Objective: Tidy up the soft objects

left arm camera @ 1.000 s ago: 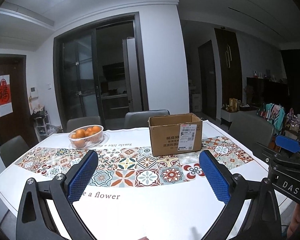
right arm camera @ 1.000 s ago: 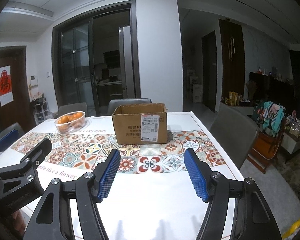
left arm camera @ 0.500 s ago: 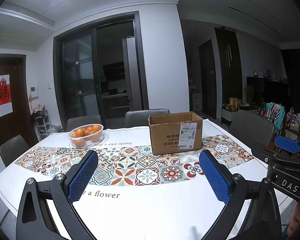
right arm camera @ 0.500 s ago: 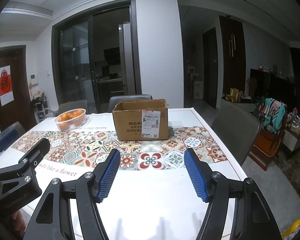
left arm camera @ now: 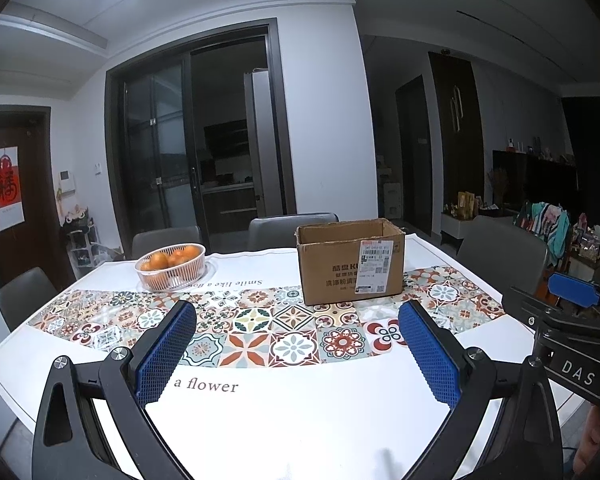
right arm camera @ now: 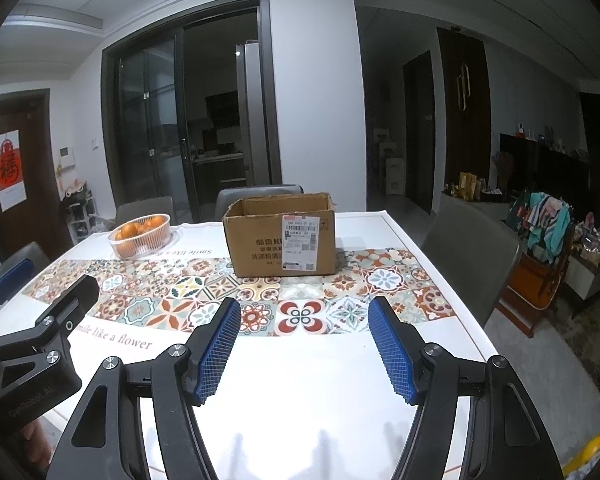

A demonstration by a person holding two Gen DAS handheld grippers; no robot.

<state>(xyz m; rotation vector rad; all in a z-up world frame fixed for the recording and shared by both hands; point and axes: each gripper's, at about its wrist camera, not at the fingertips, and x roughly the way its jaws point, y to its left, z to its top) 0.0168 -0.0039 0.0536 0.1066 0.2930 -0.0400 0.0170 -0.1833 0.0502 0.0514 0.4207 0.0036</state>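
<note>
An open brown cardboard box (left arm camera: 350, 262) (right arm camera: 281, 235) with a white shipping label stands on the patterned runner in the middle of the white table (left arm camera: 300, 412) (right arm camera: 312, 392). Its inside is hidden from both views. My left gripper (left arm camera: 297, 322) hovers open over the near table edge, nothing between its blue pads. My right gripper (right arm camera: 305, 312) is open too, beside it to the right, also empty. No soft object shows on the table.
A white basket of oranges (left arm camera: 171, 266) (right arm camera: 141, 235) sits at the far left of the table. Grey chairs (left arm camera: 292, 230) (right arm camera: 470, 254) stand around it. Clothes and clutter (right arm camera: 548, 226) lie at the right of the room.
</note>
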